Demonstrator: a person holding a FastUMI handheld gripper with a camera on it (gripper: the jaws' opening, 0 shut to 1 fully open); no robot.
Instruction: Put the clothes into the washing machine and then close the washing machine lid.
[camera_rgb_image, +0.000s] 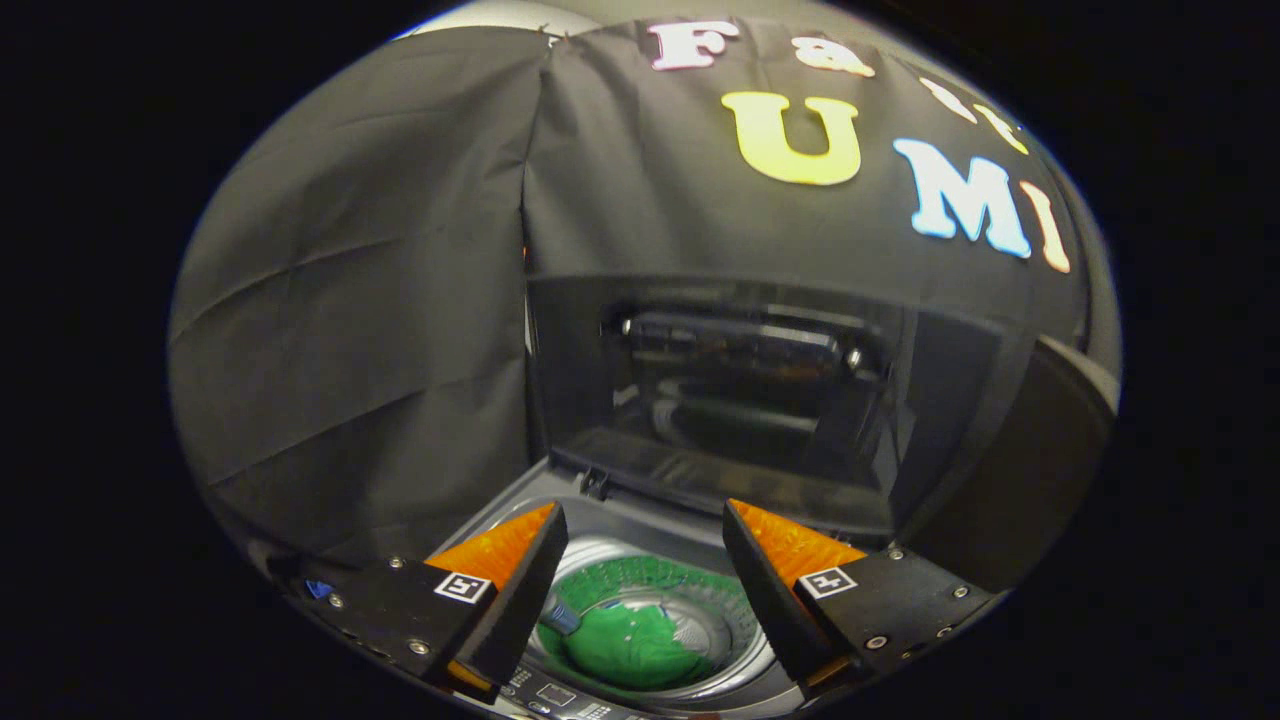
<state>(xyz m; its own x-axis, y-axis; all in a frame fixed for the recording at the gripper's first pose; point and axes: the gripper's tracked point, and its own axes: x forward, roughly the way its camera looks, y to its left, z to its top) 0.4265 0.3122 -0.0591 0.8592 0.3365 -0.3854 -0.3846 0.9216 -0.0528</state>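
Black cloth walls fill the upper half of the frame, closing in the booth behind a top-loading washing machine (560, 500) at the lower centre. Its dark glass lid (720, 400) stands raised and upright at mid-frame, so the drum is open for loading. A bright green garment (640, 640) already lies in the drum, low in the frame between the jaws. The gripper (645, 580) hovers above the opening with jaws spread apart, holding nothing. Nothing blocks the lid, which probably needs closing next.
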